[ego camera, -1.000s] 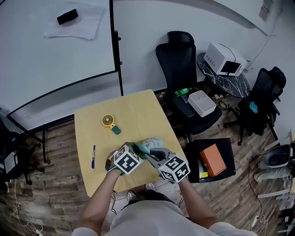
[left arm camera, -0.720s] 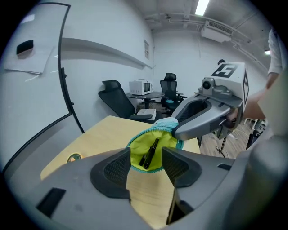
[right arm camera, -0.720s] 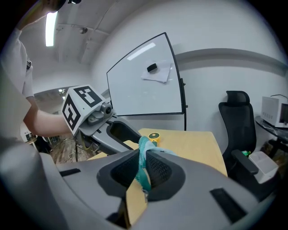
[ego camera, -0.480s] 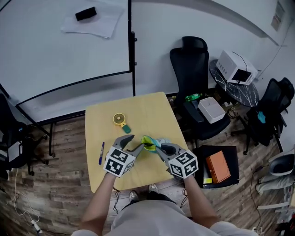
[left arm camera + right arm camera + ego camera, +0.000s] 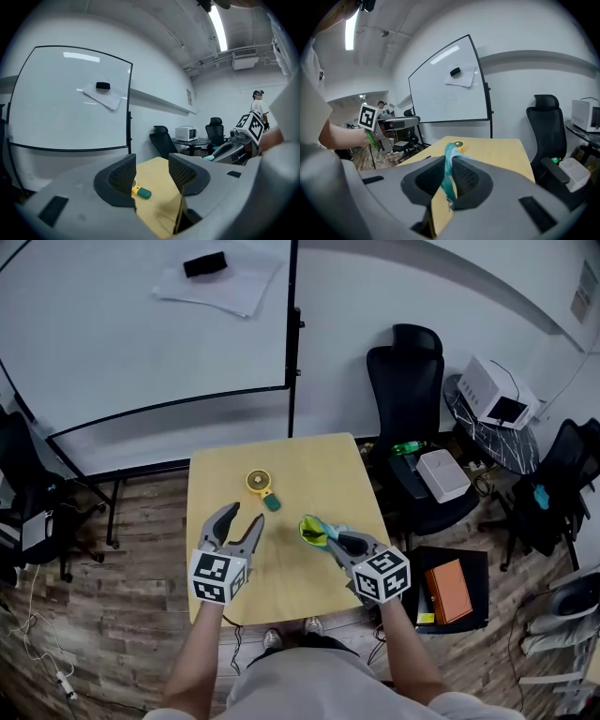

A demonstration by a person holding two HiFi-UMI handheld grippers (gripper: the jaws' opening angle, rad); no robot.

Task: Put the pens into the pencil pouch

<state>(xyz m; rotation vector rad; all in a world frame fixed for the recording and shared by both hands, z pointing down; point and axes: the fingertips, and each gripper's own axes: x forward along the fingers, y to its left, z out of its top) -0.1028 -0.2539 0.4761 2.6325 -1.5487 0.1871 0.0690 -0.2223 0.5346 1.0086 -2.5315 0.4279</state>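
— Any writing here you can read?
— None, honestly. The wall notice (image 5: 589,289) at the far right is too small to make out.
— And the sheet (image 5: 220,282) on the whiteboard (image 5: 141,343)?
— Too far off (any print is lost). The orange book (image 5: 450,589) at the near right gives no legible title either.

An office: a large whiteboard (image 5: 122,352) on a stand, black swivel chairs (image 5: 417,367) and a pale wooden desk (image 5: 309,470).

Wood-plank floor (image 5: 122,615). Whiteboard (image 5: 141,334) on stand against white wall (image 5: 375,287). Black office chair (image 5: 417,371) beside yellow tabletop (image 5: 319,465). Ceiling strip light (image 5: 218,26) on.
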